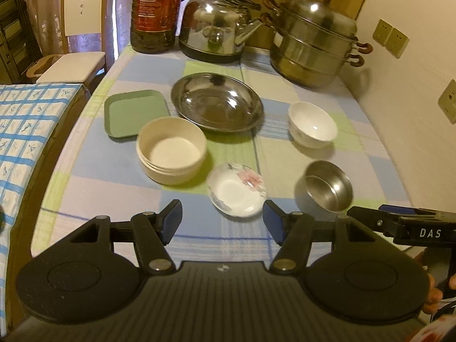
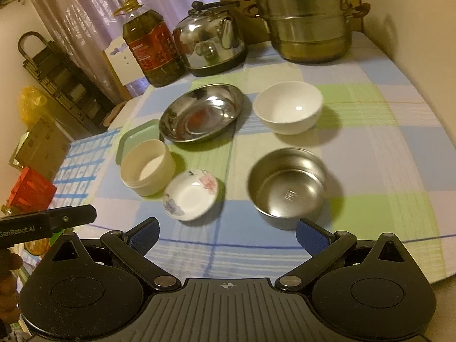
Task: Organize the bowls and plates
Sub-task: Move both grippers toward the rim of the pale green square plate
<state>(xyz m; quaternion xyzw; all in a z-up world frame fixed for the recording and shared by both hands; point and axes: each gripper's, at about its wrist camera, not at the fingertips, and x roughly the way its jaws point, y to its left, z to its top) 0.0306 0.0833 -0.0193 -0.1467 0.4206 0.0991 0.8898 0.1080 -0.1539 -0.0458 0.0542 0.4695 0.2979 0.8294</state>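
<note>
On the checked tablecloth lie a green tray (image 1: 134, 112), a steel plate (image 1: 216, 102), a cream round bowl (image 1: 171, 149), a white bowl (image 1: 312, 124), a small floral dish (image 1: 236, 189) and a small steel bowl (image 1: 327, 189). My left gripper (image 1: 222, 221) is open and empty, just in front of the floral dish. My right gripper (image 2: 226, 235) is open and empty, near the steel bowl (image 2: 287, 183) and the floral dish (image 2: 192, 193). The right view also shows the steel plate (image 2: 201, 112), white bowl (image 2: 287, 107), cream bowl (image 2: 146, 166) and green tray (image 2: 134, 135).
At the back stand an oil bottle (image 1: 155, 11), a kettle (image 1: 216, 25) and a stacked steamer pot (image 1: 313, 40). A wall with sockets (image 1: 390, 37) runs along the right. A chair (image 1: 77, 45) and a second table (image 1: 25, 125) are to the left.
</note>
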